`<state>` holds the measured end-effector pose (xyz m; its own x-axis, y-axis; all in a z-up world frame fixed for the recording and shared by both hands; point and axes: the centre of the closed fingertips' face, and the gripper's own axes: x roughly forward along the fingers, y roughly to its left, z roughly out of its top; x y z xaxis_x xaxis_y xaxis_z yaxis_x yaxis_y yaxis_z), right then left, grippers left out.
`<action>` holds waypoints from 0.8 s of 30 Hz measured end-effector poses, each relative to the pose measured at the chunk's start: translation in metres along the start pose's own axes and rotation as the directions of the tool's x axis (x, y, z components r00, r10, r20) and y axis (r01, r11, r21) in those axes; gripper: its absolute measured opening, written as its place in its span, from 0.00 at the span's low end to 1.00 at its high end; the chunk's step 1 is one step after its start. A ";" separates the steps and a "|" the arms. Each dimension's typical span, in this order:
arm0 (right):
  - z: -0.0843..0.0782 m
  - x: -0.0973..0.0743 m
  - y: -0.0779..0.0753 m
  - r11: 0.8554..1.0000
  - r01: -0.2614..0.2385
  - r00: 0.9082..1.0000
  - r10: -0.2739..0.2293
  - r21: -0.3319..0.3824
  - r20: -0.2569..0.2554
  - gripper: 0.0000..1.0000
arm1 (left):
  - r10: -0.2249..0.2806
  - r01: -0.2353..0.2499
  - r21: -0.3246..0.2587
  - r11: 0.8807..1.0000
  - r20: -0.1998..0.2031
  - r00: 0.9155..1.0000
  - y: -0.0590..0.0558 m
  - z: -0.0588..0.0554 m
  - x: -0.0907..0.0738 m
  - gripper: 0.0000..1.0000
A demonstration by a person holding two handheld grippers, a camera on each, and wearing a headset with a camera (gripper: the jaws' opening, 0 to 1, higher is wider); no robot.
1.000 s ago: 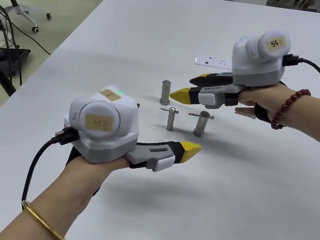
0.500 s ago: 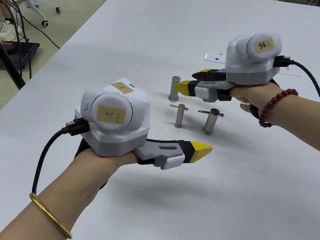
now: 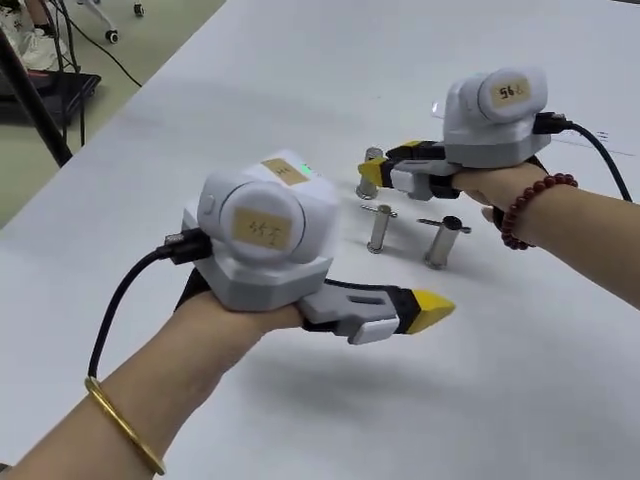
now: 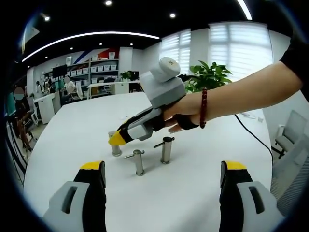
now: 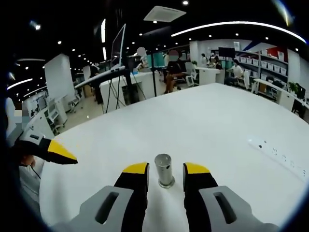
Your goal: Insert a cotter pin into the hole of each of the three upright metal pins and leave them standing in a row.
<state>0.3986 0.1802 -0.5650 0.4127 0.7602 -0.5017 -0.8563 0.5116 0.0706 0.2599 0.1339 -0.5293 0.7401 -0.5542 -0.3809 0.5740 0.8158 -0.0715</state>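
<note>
My left gripper (image 3: 428, 311) hangs spread wide and empty at six o'clock; beyond, two metal pins (image 3: 380, 232) already carry cotter pins (image 3: 379, 210), and at their eleven o'clock my right gripper (image 4: 117, 140) has just moved in astride the bare third pin (image 5: 164, 174), jaws unclenched, likely lining up the last insertion.

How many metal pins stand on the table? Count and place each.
3 metal pins: one between the jaws of the right hand-held gripper, one in the middle, one nearest the right wrist.
</note>
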 end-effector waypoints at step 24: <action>0.001 0.004 0.006 0.997 -0.016 0.999 0.014 -0.070 -0.033 0.08 | -0.002 0.001 -0.016 1.000 -0.026 1.000 -0.002 -0.004 -0.001 0.99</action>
<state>0.3954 0.1863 -0.5654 0.3906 0.7537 -0.5286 -0.8824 0.4702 0.0184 0.2567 0.1341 -0.5320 0.7298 -0.5509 -0.4049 0.5693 0.8176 -0.0863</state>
